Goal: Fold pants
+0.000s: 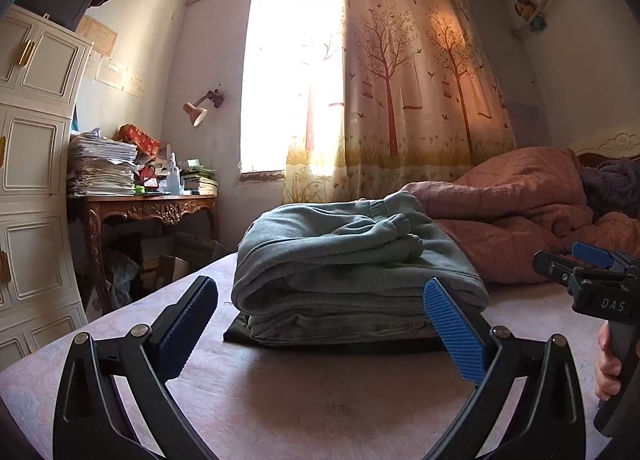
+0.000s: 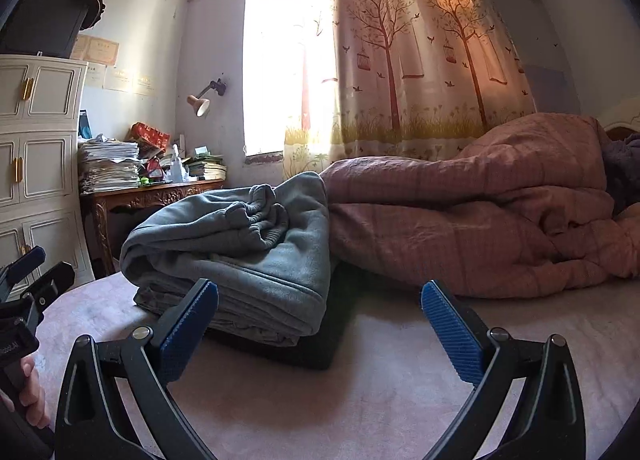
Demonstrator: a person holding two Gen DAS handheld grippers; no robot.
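Note:
Grey-blue pants [image 1: 344,260] lie folded in a thick bundle on top of a stack of folded clothes, with a dark garment [image 1: 320,344] at the bottom, on the pink bed sheet [image 1: 320,400]. My left gripper [image 1: 320,328] stands open just in front of the stack, holding nothing. In the right wrist view the same pants [image 2: 240,244] lie left of centre, cuffs bunched on top. My right gripper [image 2: 320,328] is open and empty, close to the stack's right corner. Each gripper shows at the edge of the other's view, held by a hand [image 1: 608,364].
A rumpled pink quilt [image 2: 480,219] lies piled behind and right of the stack. A carved wooden desk [image 1: 152,207] heaped with papers stands left of the bed, beside a white cabinet [image 1: 32,163]. A tree-print curtain [image 1: 416,91] half covers the bright window.

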